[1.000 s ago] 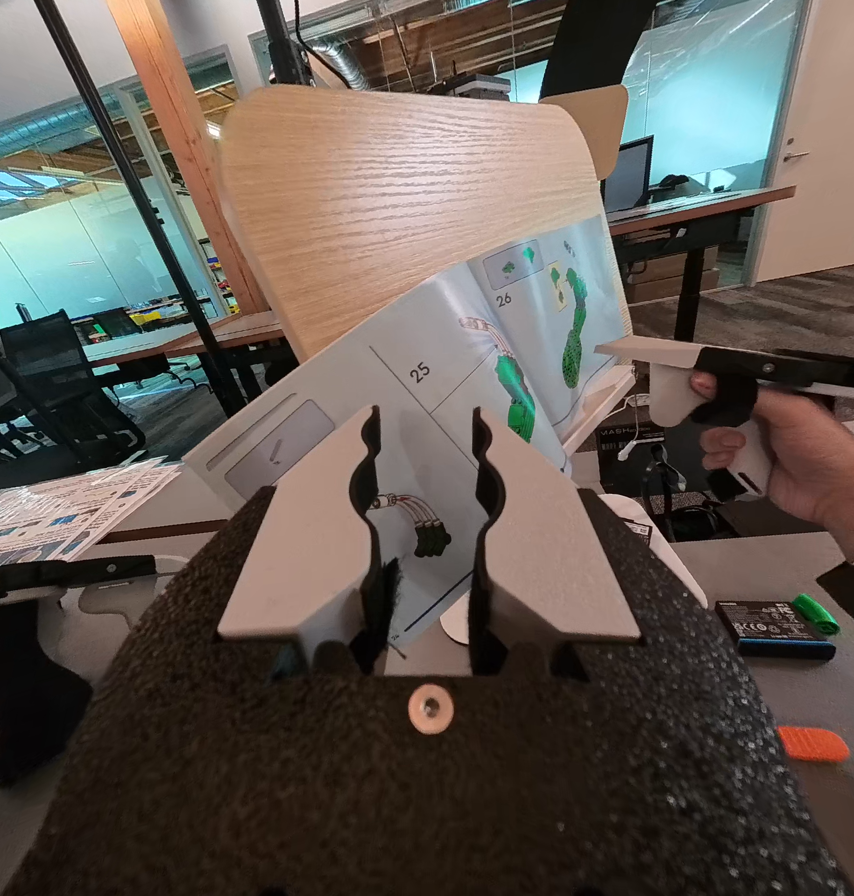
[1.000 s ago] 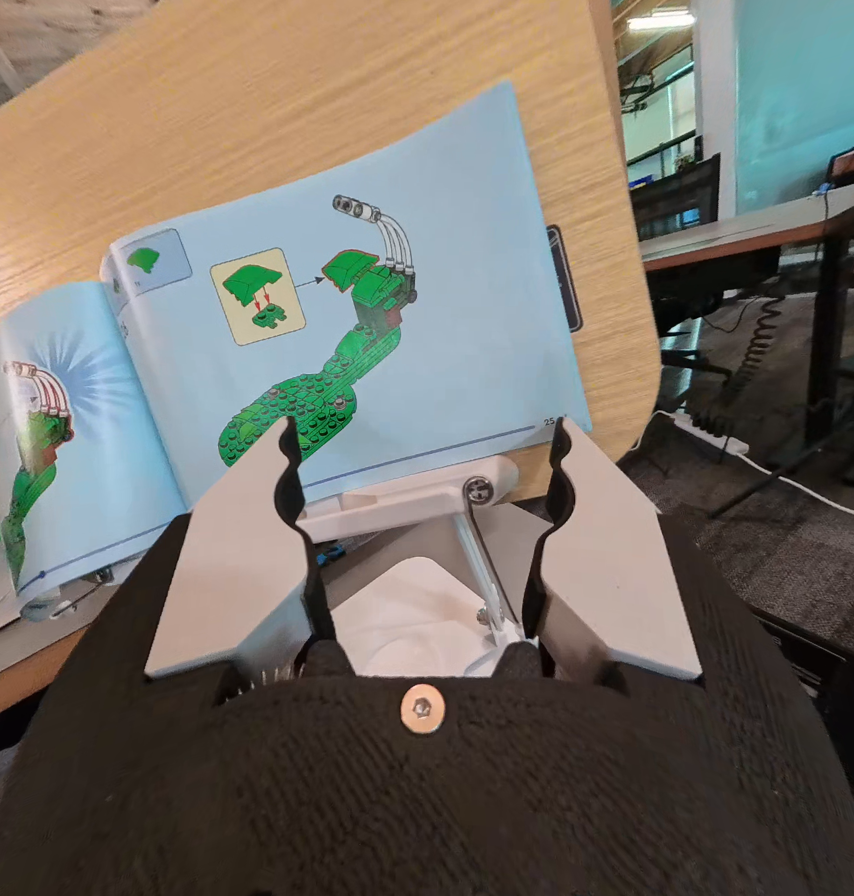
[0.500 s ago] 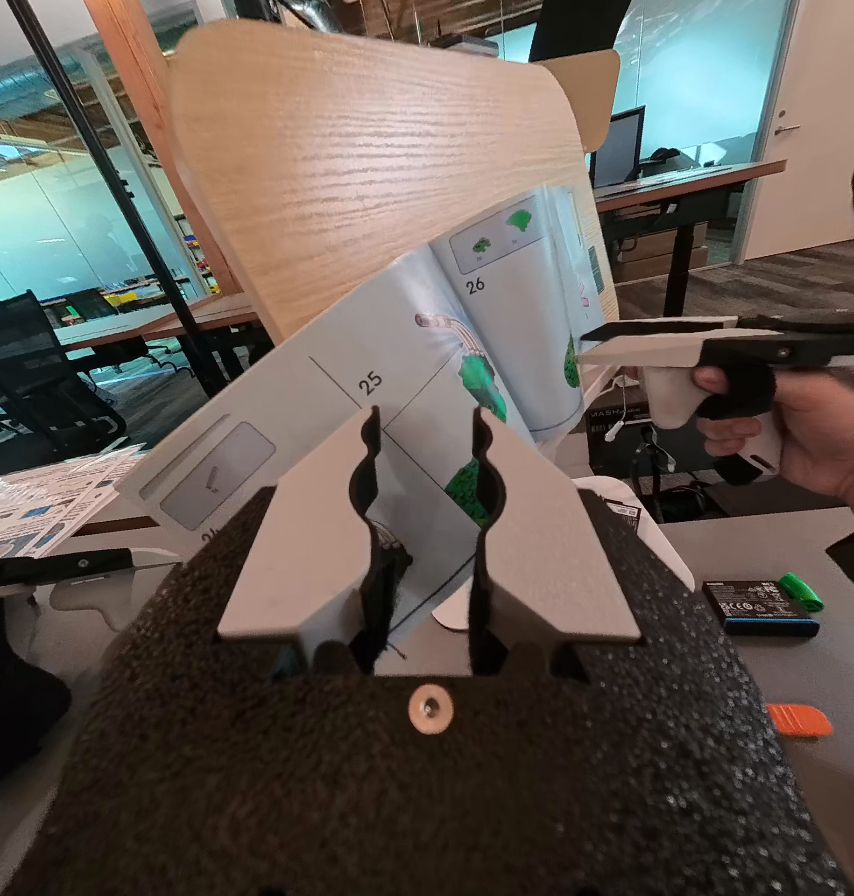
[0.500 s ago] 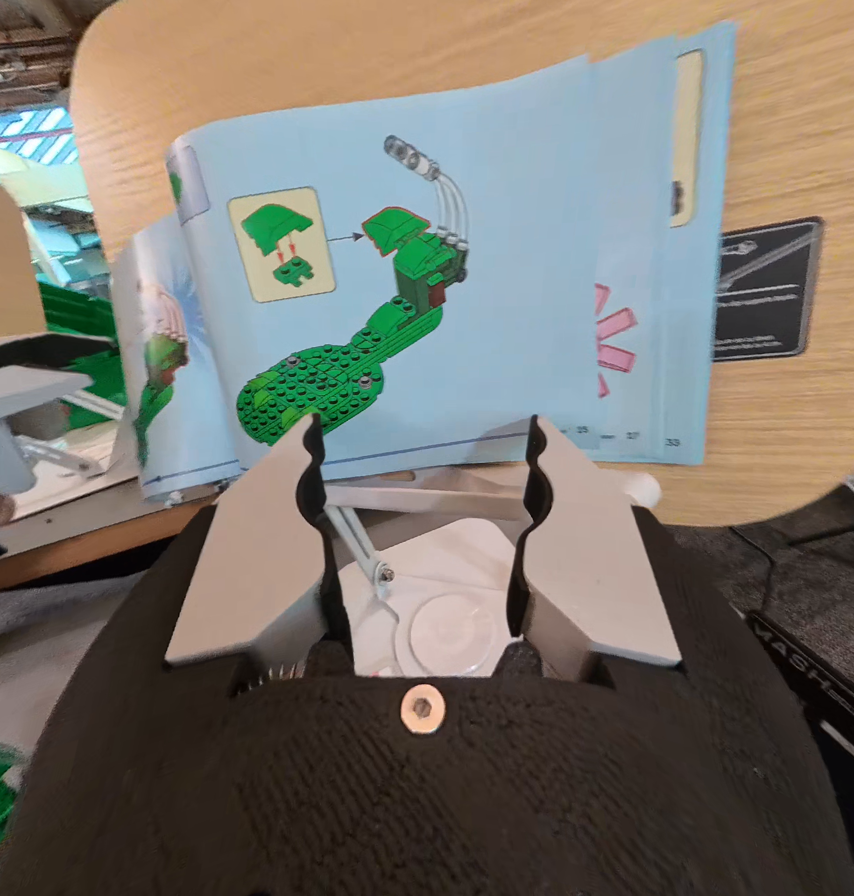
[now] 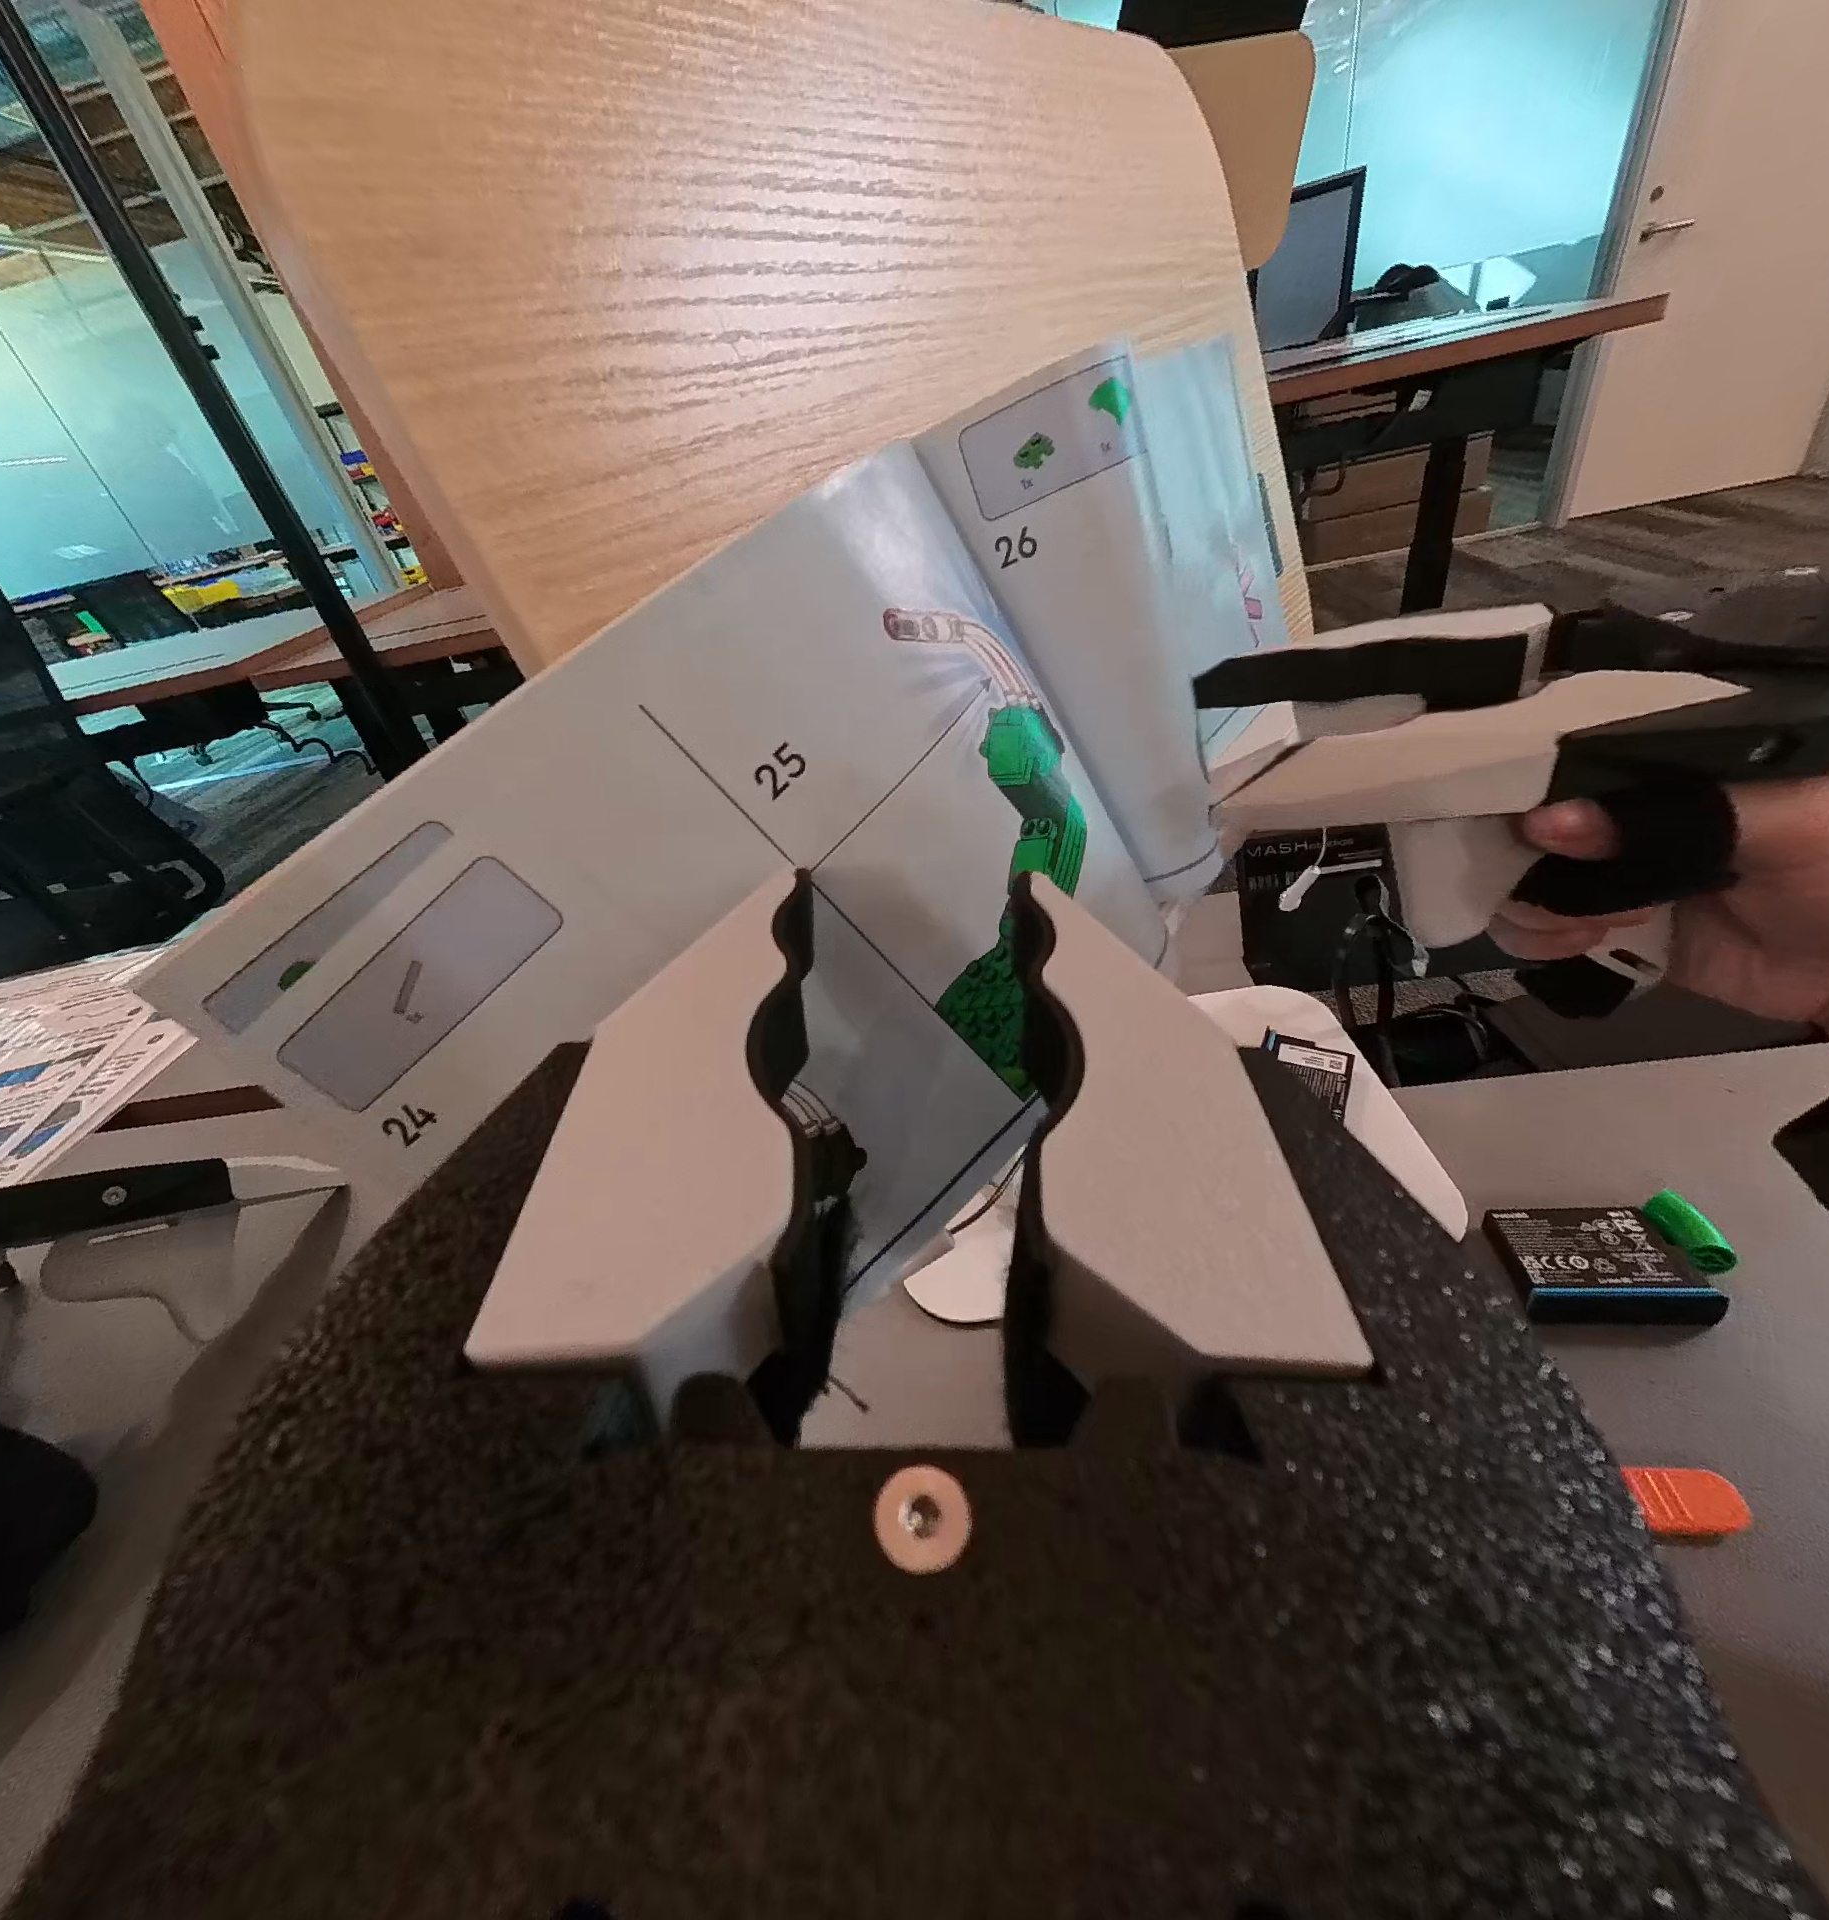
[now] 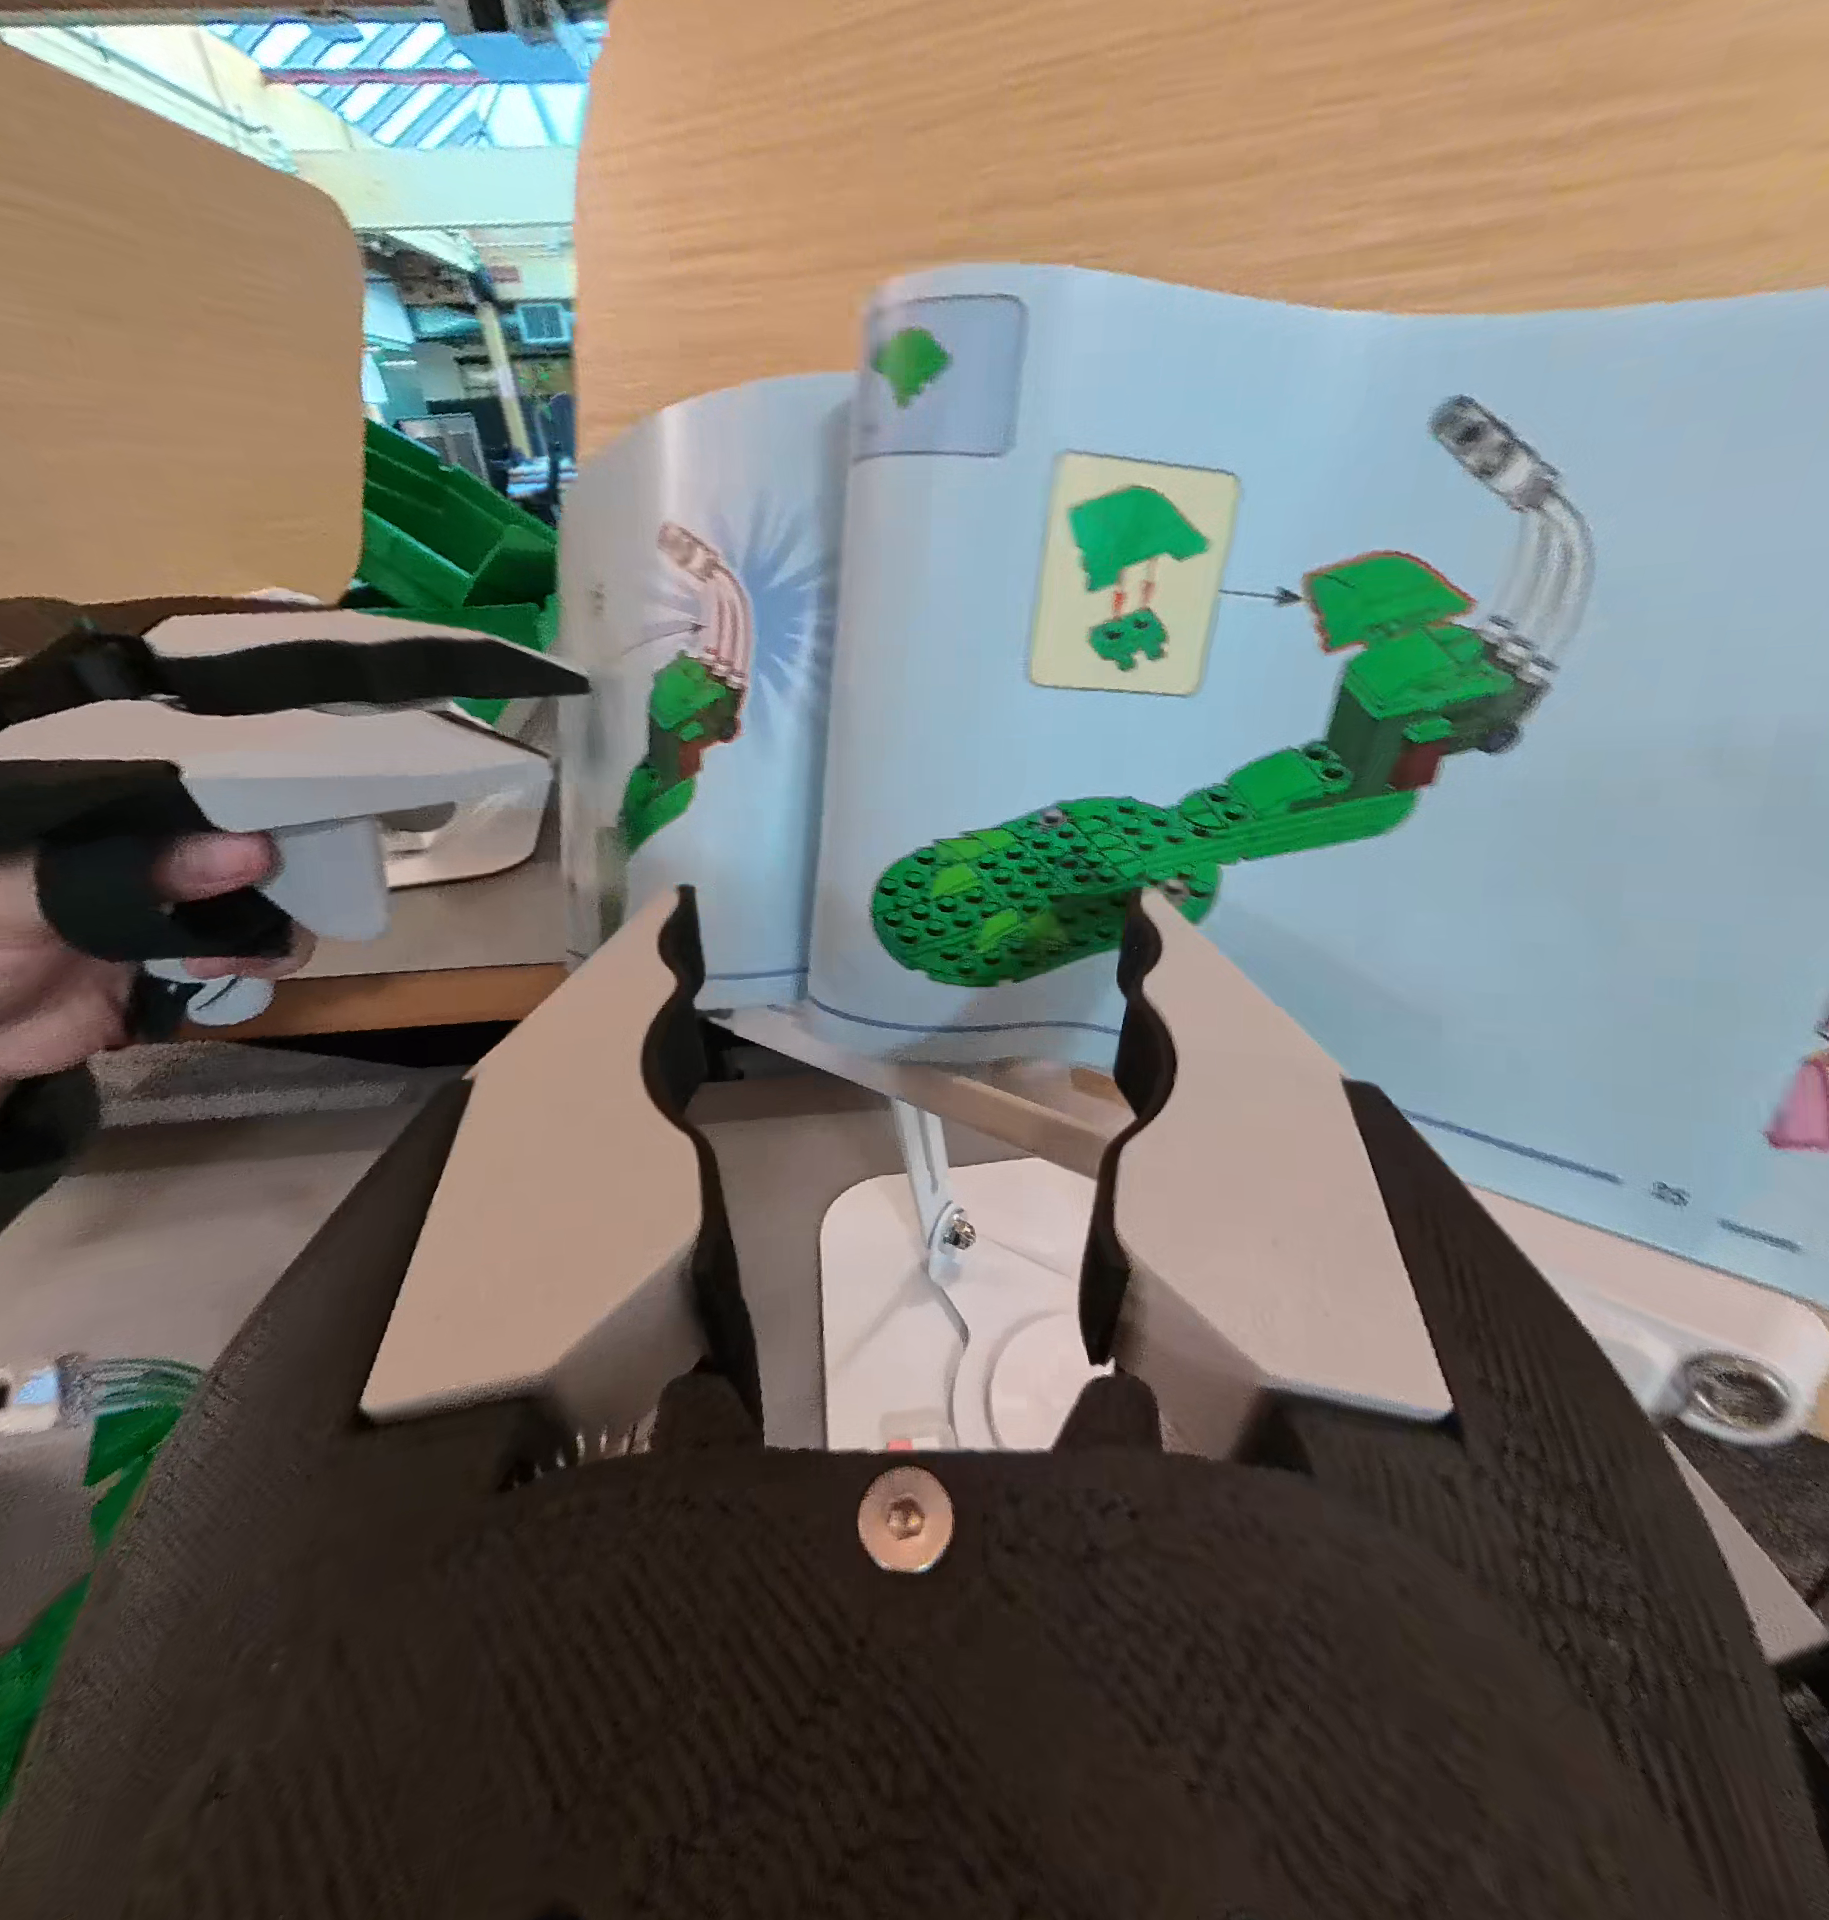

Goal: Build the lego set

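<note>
Two grippers are under my control, and both point at the instruction booklet. My left gripper (image 5: 915, 1039) has its jaws parted by a narrow gap with nothing clamped; the lower edge of the instruction booklet (image 5: 681, 831) shows through that gap. My right gripper (image 6: 910, 1029) is spread wider, also empty, its fingers framing the white stand (image 6: 951, 1299) that props the booklet up. In the left wrist view the right gripper (image 5: 1216, 743) reaches in from the right, its tips at the curled right-hand page; I cannot tell whether they touch the paper. A hand (image 5: 1762, 935) grips its handle.

Behind the booklet stands a wooden chair back (image 5: 733, 260). On the grey surface (image 5: 1668, 1382) to the right lie a black battery pack (image 5: 1606, 1262), a green piece (image 5: 1689, 1231) touching it, and an orange piece (image 5: 1684, 1501) nearer the camera. Green lego parts (image 6: 442, 551) show left of the booklet in the right wrist view.
</note>
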`<state>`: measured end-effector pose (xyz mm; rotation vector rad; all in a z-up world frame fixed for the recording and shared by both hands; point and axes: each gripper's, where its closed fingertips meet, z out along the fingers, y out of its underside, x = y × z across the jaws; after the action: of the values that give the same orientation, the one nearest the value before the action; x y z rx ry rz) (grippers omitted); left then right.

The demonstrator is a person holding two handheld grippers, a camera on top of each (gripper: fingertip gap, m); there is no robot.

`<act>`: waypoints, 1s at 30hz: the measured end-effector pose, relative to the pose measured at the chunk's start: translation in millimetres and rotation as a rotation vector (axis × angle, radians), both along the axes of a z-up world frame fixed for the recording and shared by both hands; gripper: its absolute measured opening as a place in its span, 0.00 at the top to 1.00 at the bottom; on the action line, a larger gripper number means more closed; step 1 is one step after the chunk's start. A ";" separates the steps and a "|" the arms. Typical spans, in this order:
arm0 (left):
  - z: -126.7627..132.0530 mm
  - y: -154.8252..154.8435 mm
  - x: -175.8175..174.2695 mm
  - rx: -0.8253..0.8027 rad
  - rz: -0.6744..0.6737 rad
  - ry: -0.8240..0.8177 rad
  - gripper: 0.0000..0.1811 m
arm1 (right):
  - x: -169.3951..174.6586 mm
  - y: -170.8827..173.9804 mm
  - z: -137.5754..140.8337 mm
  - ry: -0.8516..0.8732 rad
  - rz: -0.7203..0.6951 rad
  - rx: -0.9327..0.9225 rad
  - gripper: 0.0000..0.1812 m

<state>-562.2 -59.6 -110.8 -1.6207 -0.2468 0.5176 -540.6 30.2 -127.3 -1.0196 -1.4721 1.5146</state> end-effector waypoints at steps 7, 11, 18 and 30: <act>-0.1 0.1 0.4 -0.002 -0.004 0.000 0.80 | -2.2 -10.3 3.0 0.010 0.010 0.051 0.56; -0.1 -0.3 0.4 -0.001 -0.005 -0.002 0.80 | -3.2 18.0 9.3 0.062 -0.113 0.001 0.57; 0.2 -0.4 0.1 0.000 -0.004 -0.002 0.80 | 12.7 114.9 5.6 0.146 -0.512 -0.201 0.53; -1.3 1.9 1.9 -0.009 -0.008 0.002 0.80 | -0.6 122.8 -16.4 0.096 -0.531 -0.226 0.51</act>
<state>-560.3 -57.7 -112.1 -1.6293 -0.2367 0.5154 -541.2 153.1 -143.6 -1.3245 -0.8774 1.3290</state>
